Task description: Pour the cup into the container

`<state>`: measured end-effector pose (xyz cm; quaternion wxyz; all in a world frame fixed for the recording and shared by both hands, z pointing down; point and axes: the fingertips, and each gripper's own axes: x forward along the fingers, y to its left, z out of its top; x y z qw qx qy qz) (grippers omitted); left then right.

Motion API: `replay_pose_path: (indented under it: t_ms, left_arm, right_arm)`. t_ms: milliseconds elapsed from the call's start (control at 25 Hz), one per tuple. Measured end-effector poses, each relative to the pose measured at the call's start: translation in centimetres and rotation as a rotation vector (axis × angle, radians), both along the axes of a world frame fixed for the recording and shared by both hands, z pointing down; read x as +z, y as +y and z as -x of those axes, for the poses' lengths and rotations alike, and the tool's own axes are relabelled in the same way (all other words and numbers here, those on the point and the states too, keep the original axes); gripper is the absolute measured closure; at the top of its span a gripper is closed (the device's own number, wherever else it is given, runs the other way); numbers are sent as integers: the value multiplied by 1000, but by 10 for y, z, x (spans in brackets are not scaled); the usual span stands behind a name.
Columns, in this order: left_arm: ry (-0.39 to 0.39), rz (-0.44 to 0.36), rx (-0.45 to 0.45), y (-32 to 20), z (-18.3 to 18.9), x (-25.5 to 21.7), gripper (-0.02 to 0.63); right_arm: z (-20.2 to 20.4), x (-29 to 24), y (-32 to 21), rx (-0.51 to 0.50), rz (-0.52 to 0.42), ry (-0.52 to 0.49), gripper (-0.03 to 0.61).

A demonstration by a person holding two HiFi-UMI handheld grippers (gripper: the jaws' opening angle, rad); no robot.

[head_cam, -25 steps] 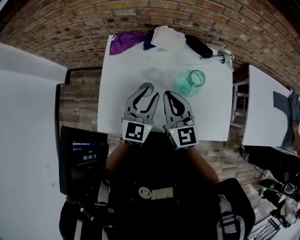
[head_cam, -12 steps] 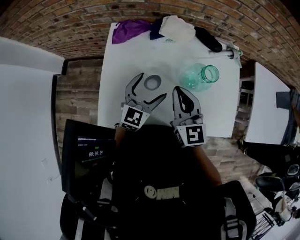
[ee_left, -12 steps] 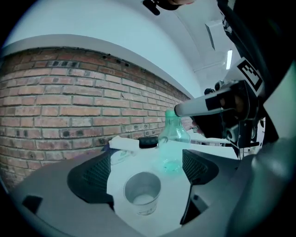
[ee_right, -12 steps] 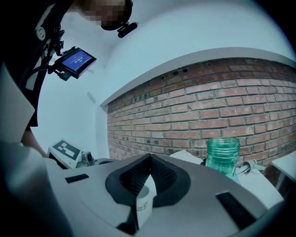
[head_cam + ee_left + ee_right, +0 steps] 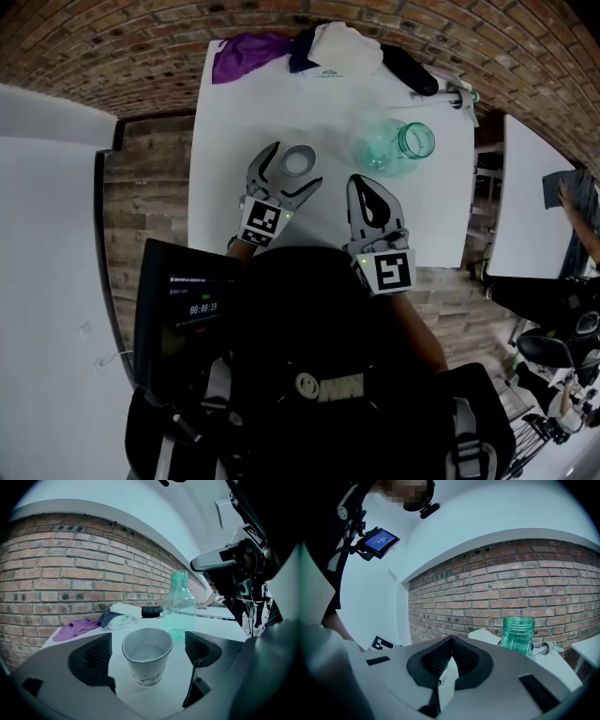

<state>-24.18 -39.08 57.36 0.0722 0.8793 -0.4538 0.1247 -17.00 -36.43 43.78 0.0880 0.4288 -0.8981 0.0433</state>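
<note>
Head view, cup: a white paper cup [image 5: 298, 159] stands upright on the white worktop [image 5: 234, 122], left of centre.
Head view, left gripper: the left gripper [image 5: 296, 167] straddles the cup, with one jaw on each side.
Head view, container: the green glass container [image 5: 394, 147] stands right of the cup and apart from it.
Head view, right gripper: the right gripper [image 5: 367, 184] lies on the near side of the container, clear of it.
Head view, far edge: a purple cloth [image 5: 246, 54] and a white cloth [image 5: 345, 52] lie here.
Left gripper view, jaws: set wide apart and have just been opening. The cup [image 5: 146, 656] stands between the pads [image 5: 96, 658] with a gap on each side. Nothing is gripped.
Left gripper view, container: the container [image 5: 179, 604] stands upright beyond the cup, slightly to the right.
Right gripper view, jaws: the jaws of the right gripper [image 5: 450, 639] are fully together with the tips meeting. Nothing is clamped.
Right gripper view, container: the container [image 5: 518, 634] stands upright, far and to the right of the jaws.
</note>
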Motion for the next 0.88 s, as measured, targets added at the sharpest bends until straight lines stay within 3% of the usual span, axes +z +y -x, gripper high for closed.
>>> replay_pose_path:
  t_ms: [720, 880]
  left_arm:
    - [17, 135, 45, -11, -17, 36, 120]
    - [21, 125, 11, -14, -11, 34, 168]
  right_arm:
    - [11, 0, 2, -24, -9, 12, 583]
    - [11, -1, 3, -24, -14, 10, 583]
